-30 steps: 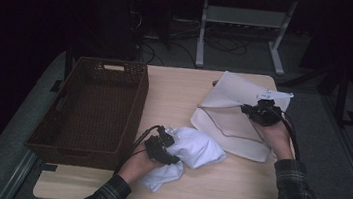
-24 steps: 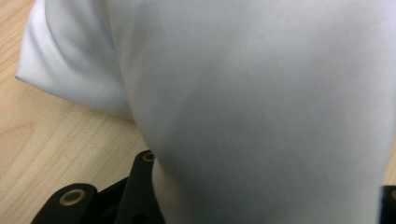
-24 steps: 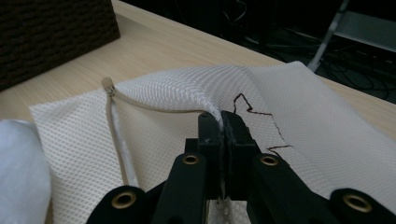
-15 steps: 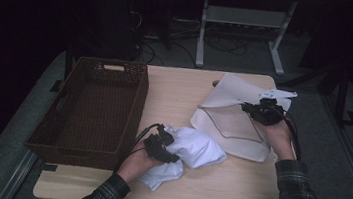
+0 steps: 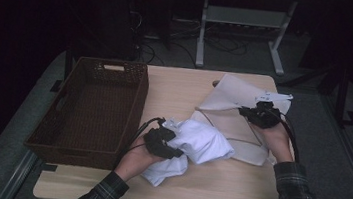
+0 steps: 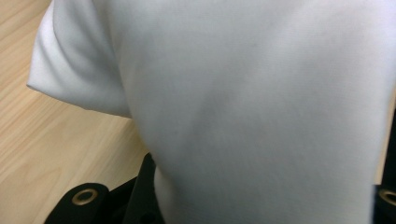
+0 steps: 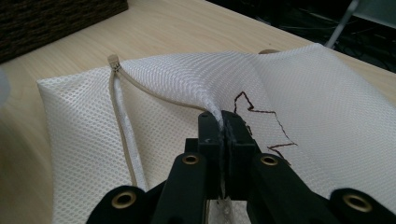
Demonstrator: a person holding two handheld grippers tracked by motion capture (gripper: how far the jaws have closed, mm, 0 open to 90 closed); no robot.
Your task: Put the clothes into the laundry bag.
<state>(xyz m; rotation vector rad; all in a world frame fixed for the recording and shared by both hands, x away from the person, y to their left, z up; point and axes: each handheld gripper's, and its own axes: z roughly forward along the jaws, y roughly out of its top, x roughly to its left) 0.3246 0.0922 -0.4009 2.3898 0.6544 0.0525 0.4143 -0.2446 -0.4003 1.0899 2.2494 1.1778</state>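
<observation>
A bundled white cloth (image 5: 205,140) lies at the table's middle front, and my left gripper (image 5: 173,152) is shut on its left side. In the left gripper view the cloth (image 6: 257,93) drapes over the jaws and hides their tips. A white mesh zip bag (image 5: 247,148) lies at the right of the table. My right gripper (image 5: 256,113) is shut on the bag's upper layer and holds it raised like a tent. In the right gripper view the jaws (image 7: 223,123) pinch the mesh bag (image 7: 177,74) at its zipper edge, with the mouth gaping to the left.
A dark brown wicker basket (image 5: 135,110) stands on the left part of the wooden table (image 5: 181,87), its inside bare. A small white tag (image 5: 273,96) sticks out beyond the bag's raised flap. Desk legs and cables lie on the dark floor behind.
My left gripper has carried the white cloth slightly to the right, closer to the bag's mouth. The right gripper still holds the bag's flap raised in about the same place.
</observation>
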